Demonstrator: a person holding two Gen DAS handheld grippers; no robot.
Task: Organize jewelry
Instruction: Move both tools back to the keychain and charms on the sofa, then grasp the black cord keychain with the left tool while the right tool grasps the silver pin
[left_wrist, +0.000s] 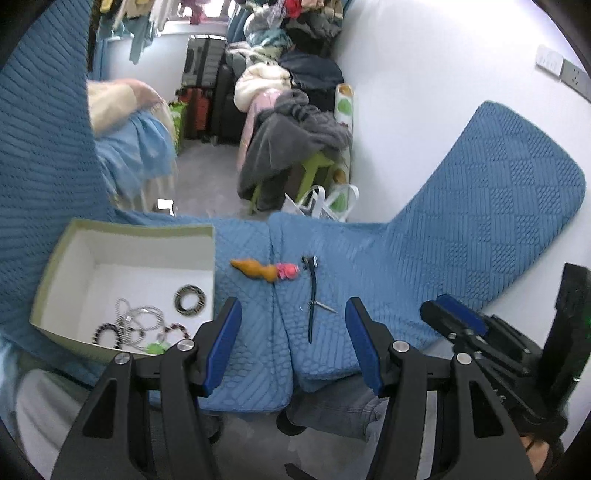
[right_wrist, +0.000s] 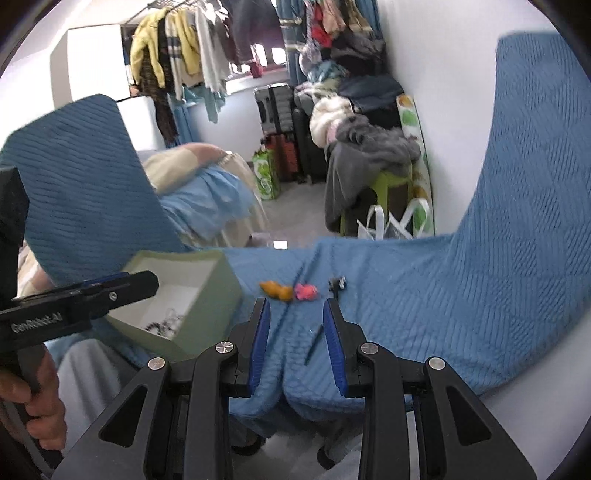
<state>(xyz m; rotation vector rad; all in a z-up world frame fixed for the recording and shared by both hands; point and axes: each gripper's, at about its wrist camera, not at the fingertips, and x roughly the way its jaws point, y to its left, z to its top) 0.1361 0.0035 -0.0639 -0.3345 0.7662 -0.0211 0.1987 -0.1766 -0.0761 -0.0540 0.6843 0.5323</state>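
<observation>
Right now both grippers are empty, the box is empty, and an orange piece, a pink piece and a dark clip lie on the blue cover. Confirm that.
Wrong on the box: the left wrist view shows bracelets and a ring inside. The rest stands.

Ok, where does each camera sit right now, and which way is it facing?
Left wrist: behind the left tongs, angled down at the blue quilted cover; the right tongs show at right.
Right wrist: behind the right tongs, same downward aim; the left tongs and a hand show at left.
Shared: green box, orange piece, pink piece, black clip.
</observation>
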